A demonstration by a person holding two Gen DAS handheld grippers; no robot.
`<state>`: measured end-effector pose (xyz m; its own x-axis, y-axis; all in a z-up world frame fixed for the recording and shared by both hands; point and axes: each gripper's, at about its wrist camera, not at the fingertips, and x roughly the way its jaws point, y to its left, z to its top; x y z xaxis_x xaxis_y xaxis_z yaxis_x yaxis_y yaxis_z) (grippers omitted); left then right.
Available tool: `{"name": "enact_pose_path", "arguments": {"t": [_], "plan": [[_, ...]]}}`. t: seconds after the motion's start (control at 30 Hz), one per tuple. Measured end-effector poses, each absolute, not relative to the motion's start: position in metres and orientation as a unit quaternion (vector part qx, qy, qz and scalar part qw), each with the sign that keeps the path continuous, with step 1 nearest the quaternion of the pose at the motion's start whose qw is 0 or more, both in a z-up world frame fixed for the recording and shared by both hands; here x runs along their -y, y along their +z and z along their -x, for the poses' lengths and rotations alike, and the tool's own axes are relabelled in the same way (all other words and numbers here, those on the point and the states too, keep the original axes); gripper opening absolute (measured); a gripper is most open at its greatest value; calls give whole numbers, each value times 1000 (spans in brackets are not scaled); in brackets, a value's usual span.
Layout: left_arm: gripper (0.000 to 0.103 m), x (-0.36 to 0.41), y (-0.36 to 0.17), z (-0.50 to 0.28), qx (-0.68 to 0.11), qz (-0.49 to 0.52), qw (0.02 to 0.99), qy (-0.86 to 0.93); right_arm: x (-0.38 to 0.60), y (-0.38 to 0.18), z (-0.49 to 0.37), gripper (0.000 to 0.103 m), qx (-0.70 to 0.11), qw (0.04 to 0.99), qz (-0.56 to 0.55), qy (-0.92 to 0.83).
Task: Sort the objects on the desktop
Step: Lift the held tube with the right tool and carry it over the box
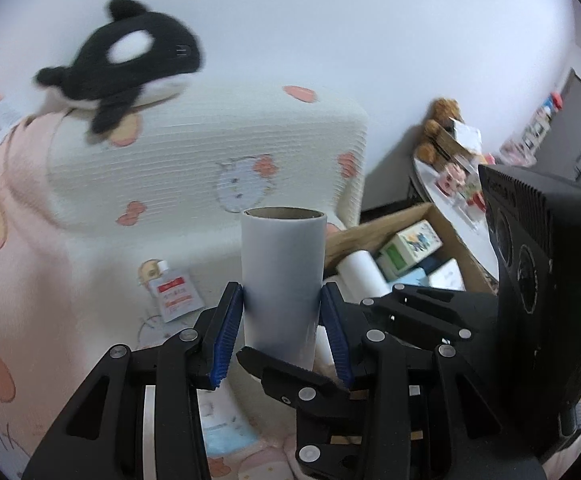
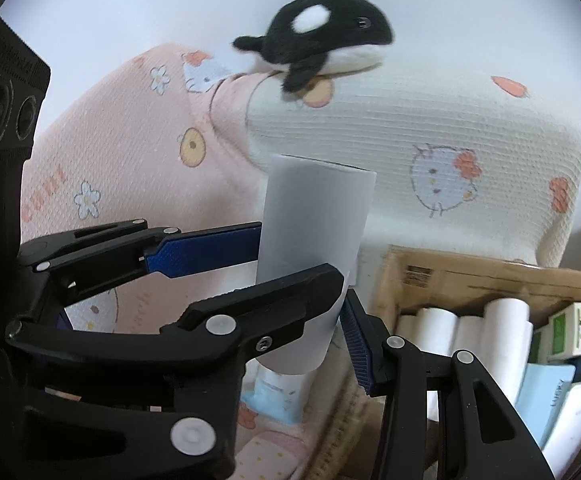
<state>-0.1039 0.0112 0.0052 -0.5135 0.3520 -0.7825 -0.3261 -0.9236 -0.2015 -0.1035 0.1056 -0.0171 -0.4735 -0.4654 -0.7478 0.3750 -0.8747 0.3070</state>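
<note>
A white paper roll with a cardboard core (image 1: 283, 276) stands upright in the air, held by both grippers. My left gripper (image 1: 283, 300) is shut on its lower half, blue pads pressed on both sides. In the right wrist view the same roll (image 2: 314, 248) sits between my right gripper's fingers (image 2: 340, 296), which close on its lower part, crossing the left gripper's blue pad (image 2: 206, 254). A cardboard box (image 2: 470, 276) with several white rolls (image 2: 506, 320) and cartons lies to the right, and also shows in the left wrist view (image 1: 374, 236).
A bed with pink and cream cartoon bedding (image 1: 210, 160) fills the background, an orca plush (image 1: 130, 60) on the pillow. A small sachet (image 1: 174, 292) lies on the sheet. A white round table (image 1: 450, 208) with toys and a teddy stands at the right.
</note>
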Motion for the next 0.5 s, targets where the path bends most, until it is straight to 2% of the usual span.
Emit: {"name": "enact_pose_path", "arguments": {"t": [0.27, 0.5], "plan": [[44, -56, -6, 116, 6, 468, 219, 856, -151, -28, 95, 45, 52, 208, -452, -866], [44, -64, -23, 124, 36, 499, 217, 838, -171, -44, 96, 45, 68, 221, -474, -850]]}}
